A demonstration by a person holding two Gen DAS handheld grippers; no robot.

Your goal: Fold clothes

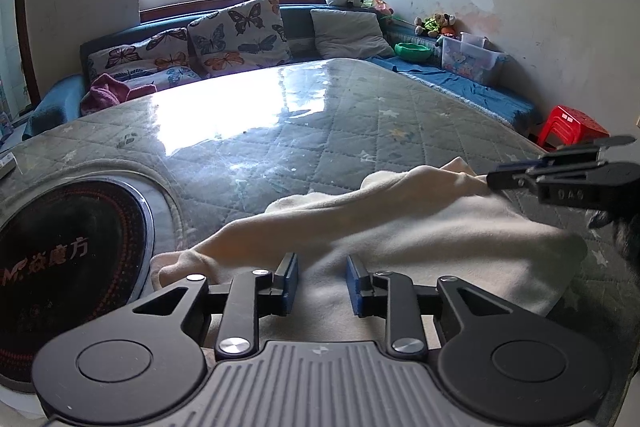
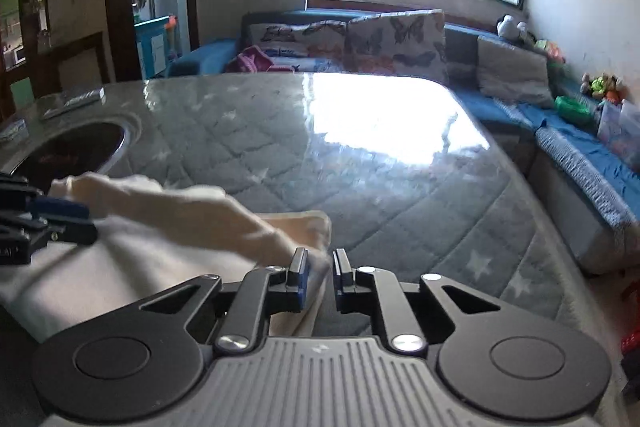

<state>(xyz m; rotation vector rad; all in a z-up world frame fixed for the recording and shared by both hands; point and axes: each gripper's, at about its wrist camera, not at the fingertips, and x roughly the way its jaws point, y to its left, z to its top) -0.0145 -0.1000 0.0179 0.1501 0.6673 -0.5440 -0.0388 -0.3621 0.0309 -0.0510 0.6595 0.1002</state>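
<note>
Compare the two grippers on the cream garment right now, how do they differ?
The left gripper is open, fingers wide apart above the flat body of the cream garment, holding nothing. The right gripper has a much narrower gap and sits at the garment's edge, with a raised fold of cloth reaching its fingertips; whether it actually pinches that fold is unclear. Both are black with blue pads and hover low over the quilted table cover.

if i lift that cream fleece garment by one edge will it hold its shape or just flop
The cream fleece garment probably flops: it already sags in soft ridges. It looks light for its size. The glossy clear-covered quilted table may let it slide when pushed.
</note>
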